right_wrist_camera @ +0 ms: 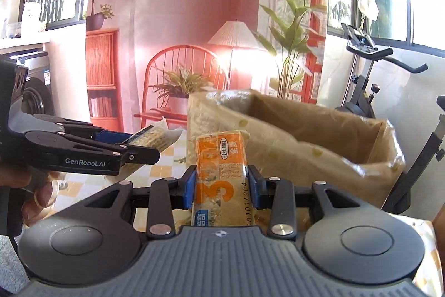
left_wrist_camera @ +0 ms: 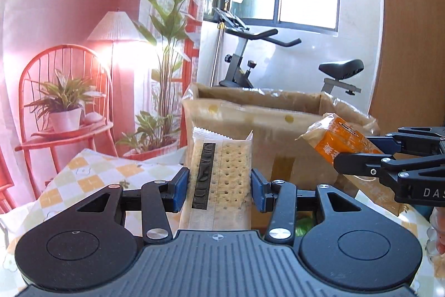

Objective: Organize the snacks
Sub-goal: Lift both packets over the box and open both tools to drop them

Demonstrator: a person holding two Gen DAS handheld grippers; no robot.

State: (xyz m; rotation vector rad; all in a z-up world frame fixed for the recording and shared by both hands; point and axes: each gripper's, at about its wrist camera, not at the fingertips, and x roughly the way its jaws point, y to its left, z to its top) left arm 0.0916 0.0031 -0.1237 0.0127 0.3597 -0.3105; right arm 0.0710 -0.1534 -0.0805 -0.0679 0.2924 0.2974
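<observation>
My left gripper (left_wrist_camera: pixel 220 189) is shut on a clear-wrapped cracker packet (left_wrist_camera: pixel 222 171), which stands upright between its blue pads. The same packet (right_wrist_camera: pixel 155 138) and left gripper (right_wrist_camera: pixel 140 144) appear at the left of the right wrist view. My right gripper (right_wrist_camera: pixel 221 187) is shut on an orange snack packet (right_wrist_camera: pixel 221 171); in the left wrist view that orange packet (left_wrist_camera: pixel 339 141) and right gripper (left_wrist_camera: pixel 358 151) come in from the right. Both packets hang in the air just in front of an open cardboard box (left_wrist_camera: pixel 250 113) (right_wrist_camera: pixel 306 124) covered in shiny wrap.
A checked yellow and white cloth (left_wrist_camera: pixel 91 174) (right_wrist_camera: pixel 167 160) covers the table under the box. An exercise bike (left_wrist_camera: pixel 278 60) (right_wrist_camera: pixel 372 74) stands behind the box by the window. A person's fingers (right_wrist_camera: pixel 36 196) hold the left gripper. Something green (left_wrist_camera: pixel 303 224) lies low under my left gripper.
</observation>
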